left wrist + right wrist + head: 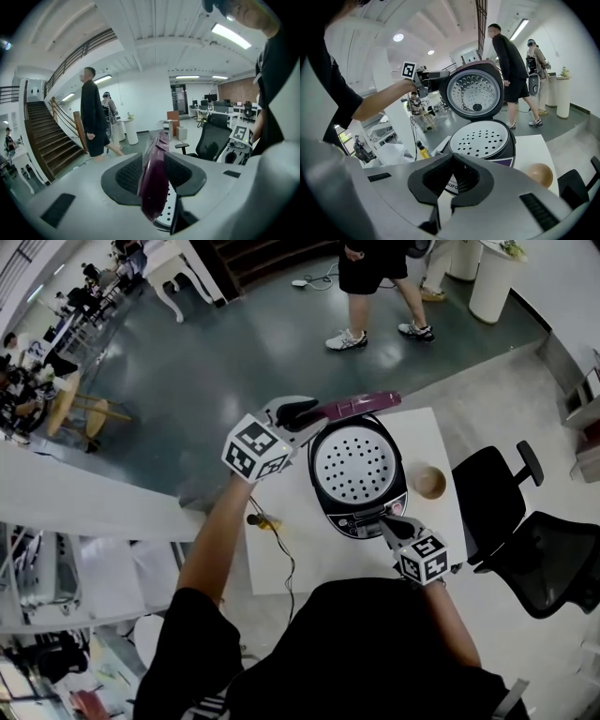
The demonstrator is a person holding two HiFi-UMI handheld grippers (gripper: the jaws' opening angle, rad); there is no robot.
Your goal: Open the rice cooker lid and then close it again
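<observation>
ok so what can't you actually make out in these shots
- Pot's inside: head and right gripper views, the white perforated steam tray covers it.
- Black rice cooker front panel: right gripper view, the shut right gripper mostly blocks it.
- Purple-edged lid outer face: left gripper view, seen edge-on between the left gripper jaws.

The person wore a black short-sleeved top [375,652], with white stripes [214,706] on the top's left side. The left gripper [305,416] and the right gripper [385,519] each had a smooth pale-grey shell and 1 white cube [255,448] printed with black square markers. Each one's 2 fingers [430,180] were faced with black ribbed pads, and dark rectangular insets sat in the shell.
</observation>
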